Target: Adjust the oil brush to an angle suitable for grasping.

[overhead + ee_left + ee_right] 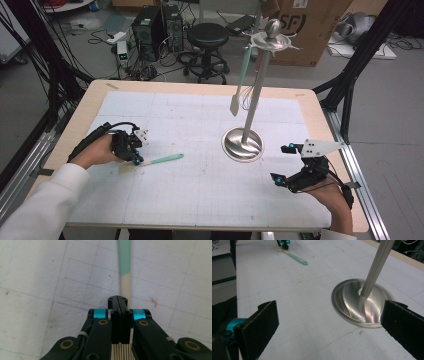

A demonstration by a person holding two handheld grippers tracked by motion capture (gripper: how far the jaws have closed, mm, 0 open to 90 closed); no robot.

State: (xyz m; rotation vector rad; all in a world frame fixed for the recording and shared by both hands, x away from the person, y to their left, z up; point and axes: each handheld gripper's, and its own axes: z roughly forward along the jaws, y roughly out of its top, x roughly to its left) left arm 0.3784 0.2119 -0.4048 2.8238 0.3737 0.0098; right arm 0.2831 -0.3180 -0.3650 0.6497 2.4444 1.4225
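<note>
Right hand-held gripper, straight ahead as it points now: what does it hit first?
Probably bare mat. The right hand-held gripper stands open, with the stand's steel base just right of its centre line; that base could be met first, depth is unclear. The spatula lies much farther.

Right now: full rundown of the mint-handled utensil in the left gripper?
The utensil is a slim kitchen tool with a mint-green handle and a beige working end, apparently a pastry brush: the left gripper view shows pale bristle-like strands under the jaws. It looks like plastic or silicone. It lies flat on the gridded table mat, handle pointing right toward the metal stand's base. The left gripper is shut on its beige neck; nothing else touches it.
</note>
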